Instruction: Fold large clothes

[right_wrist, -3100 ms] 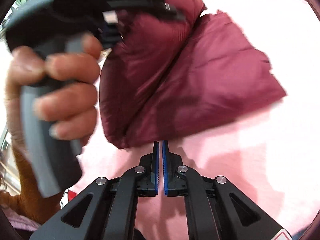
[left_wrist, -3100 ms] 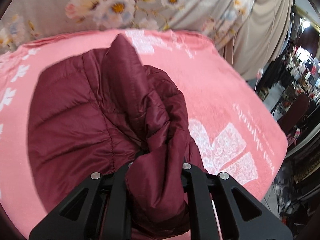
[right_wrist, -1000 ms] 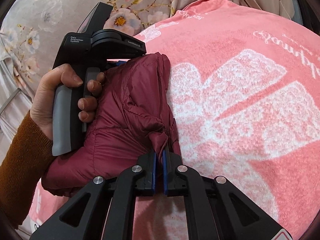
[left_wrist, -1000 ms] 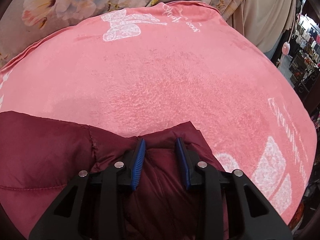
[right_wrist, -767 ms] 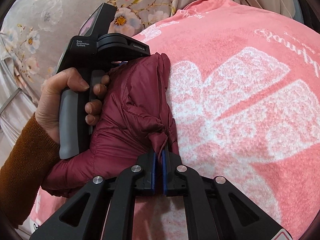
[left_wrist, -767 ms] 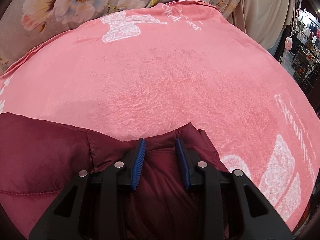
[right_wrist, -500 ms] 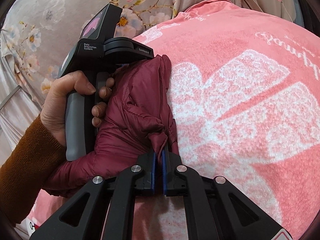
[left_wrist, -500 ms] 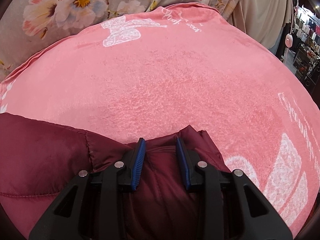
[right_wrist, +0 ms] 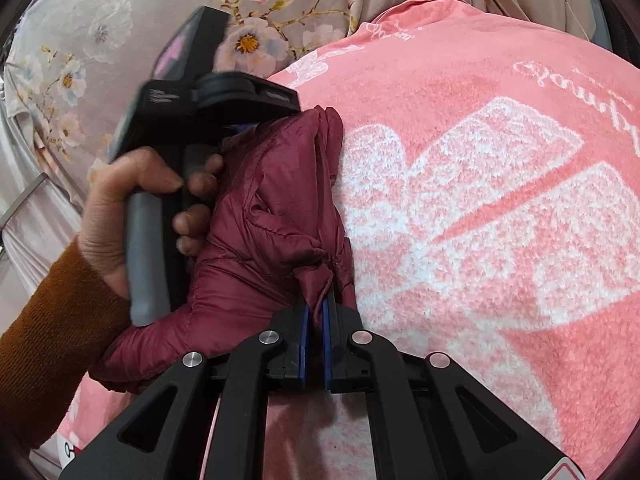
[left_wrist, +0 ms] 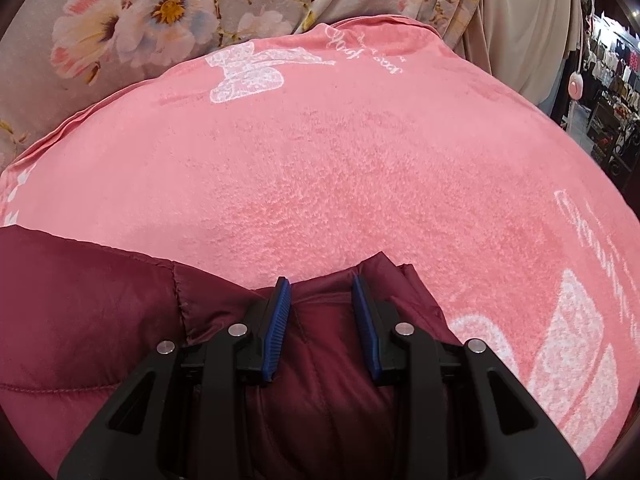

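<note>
A maroon puffer jacket (right_wrist: pixel 256 208) lies bunched on the pink blanket (right_wrist: pixel 460 92). My right gripper (right_wrist: pixel 316 306) is shut on a small pinch of the jacket's edge, at the bundle's near end. At the far end a hand (right_wrist: pixel 116 208) in a brown sleeve grips the left tool's black body (right_wrist: pixel 208 108), whose fingers are hidden behind the fabric. In the left wrist view my left gripper (left_wrist: pixel 322 294) is shut on a thick fold of the jacket (left_wrist: pixel 80 320), which fills the gap between the blue pads (left_wrist: pixel 278 320).
The pink blanket (left_wrist: pixel 340 160) with white butterfly prints stretches ahead and to the right. Grey floral fabric (left_wrist: pixel 160 12) hangs behind it. A beige curtain (left_wrist: pixel 528 28) and shop racks (left_wrist: pixel 612 92) stand at the far right, past the blanket's edge.
The left gripper has tipped slightly, so the blanket sits lower in its view, and its handle is blurred in the right wrist view. Both grips on the jacket are unchanged.
</note>
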Action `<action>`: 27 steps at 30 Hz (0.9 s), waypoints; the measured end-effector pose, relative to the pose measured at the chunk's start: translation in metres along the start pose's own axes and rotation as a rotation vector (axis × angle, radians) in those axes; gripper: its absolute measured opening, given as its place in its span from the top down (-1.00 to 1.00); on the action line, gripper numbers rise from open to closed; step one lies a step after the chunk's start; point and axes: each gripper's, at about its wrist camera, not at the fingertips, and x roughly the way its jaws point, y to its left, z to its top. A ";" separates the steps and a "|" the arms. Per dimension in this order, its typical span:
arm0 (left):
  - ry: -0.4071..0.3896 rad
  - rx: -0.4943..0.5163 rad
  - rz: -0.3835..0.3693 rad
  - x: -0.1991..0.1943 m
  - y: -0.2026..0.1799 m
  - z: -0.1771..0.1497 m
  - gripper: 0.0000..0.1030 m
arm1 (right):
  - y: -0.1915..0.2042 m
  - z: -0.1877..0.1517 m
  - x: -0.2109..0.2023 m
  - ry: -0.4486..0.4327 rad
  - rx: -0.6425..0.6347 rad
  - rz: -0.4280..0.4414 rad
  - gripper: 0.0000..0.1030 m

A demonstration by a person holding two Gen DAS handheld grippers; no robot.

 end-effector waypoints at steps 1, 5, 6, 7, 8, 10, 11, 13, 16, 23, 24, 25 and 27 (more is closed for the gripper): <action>-0.005 -0.023 -0.014 -0.007 0.003 0.000 0.35 | 0.002 0.002 -0.002 0.010 -0.007 -0.008 0.91; -0.013 -0.159 -0.102 -0.064 0.024 -0.003 -0.22 | 0.011 0.016 -0.020 0.038 -0.005 -0.100 0.13; -0.022 -0.176 -0.100 -0.077 0.029 -0.005 -0.47 | 0.011 0.020 -0.028 0.021 0.000 -0.089 0.12; -0.043 -0.204 -0.098 -0.095 0.039 -0.009 -0.58 | 0.011 0.025 -0.036 0.004 0.011 -0.061 0.08; -0.062 -0.232 -0.100 -0.110 0.050 -0.013 -0.64 | 0.011 0.031 -0.043 -0.011 0.021 -0.041 0.00; -0.079 -0.302 -0.094 -0.137 0.080 -0.027 -0.74 | 0.011 0.043 -0.049 -0.046 0.033 -0.016 -0.15; -0.082 -0.354 -0.090 -0.148 0.101 -0.038 -0.75 | 0.011 0.049 -0.050 -0.057 0.034 -0.005 -0.20; -0.056 -0.442 -0.110 -0.155 0.132 -0.057 -0.75 | 0.009 0.061 -0.042 -0.056 0.049 0.020 -0.26; -0.007 -0.580 -0.179 -0.149 0.168 -0.090 -0.75 | 0.001 0.073 -0.015 -0.014 0.098 0.070 -0.29; 0.082 -0.706 -0.311 -0.115 0.178 -0.140 -0.75 | -0.010 0.071 0.042 0.091 0.176 0.092 -0.29; 0.083 -0.710 -0.331 -0.113 0.178 -0.142 -0.75 | -0.011 0.070 0.046 0.097 0.183 0.097 -0.29; 0.088 -0.717 -0.353 -0.109 0.176 -0.145 -0.75 | -0.012 0.068 0.049 0.101 0.190 0.102 -0.30; 0.093 -0.732 -0.399 -0.101 0.172 -0.148 -0.77 | -0.013 0.065 0.054 0.110 0.201 0.122 -0.32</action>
